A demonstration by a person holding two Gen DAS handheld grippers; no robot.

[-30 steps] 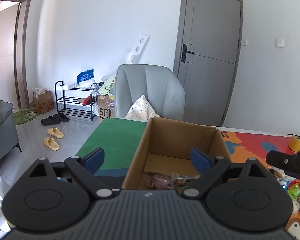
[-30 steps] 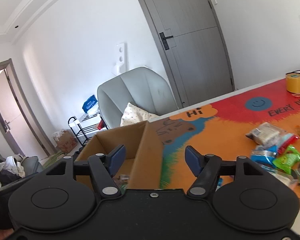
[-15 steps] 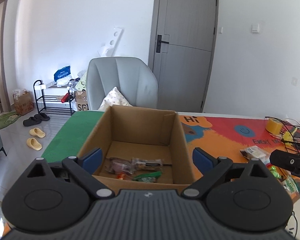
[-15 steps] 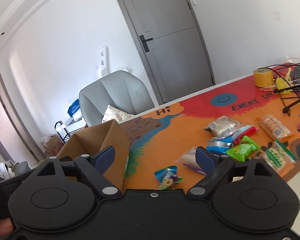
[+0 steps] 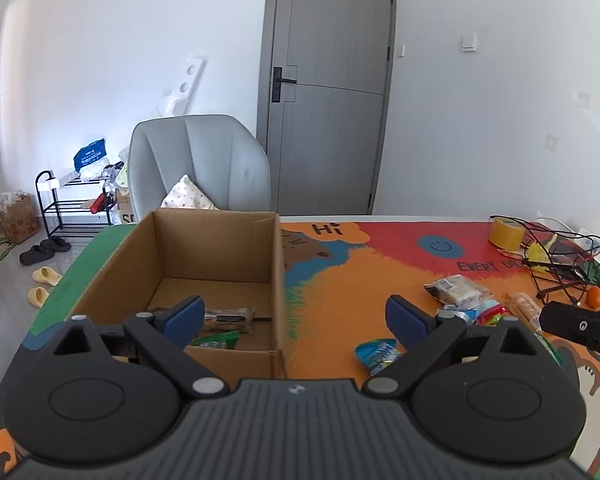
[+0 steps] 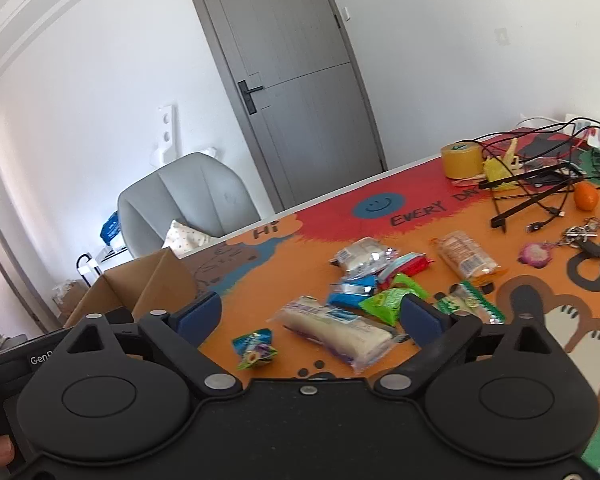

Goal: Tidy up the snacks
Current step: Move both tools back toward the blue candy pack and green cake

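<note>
My left gripper (image 5: 296, 318) jaws wide, nothing between. My right gripper (image 6: 310, 318) jaws just been opening, now wide, empty, above snack packets (image 6: 374, 280) loose on orange mat (image 6: 284, 280). Cardboard box (image 5: 216, 248) left of them, few packets inside.

A cardboard box (image 5: 204, 276) walls off the mat's (image 6: 260, 300) nine o'clock side, loose snack packets (image 6: 364, 292) crowd the centre, cables (image 6: 540, 184) tangle at two o'clock, and bare mat lies open between box and packets.
</note>
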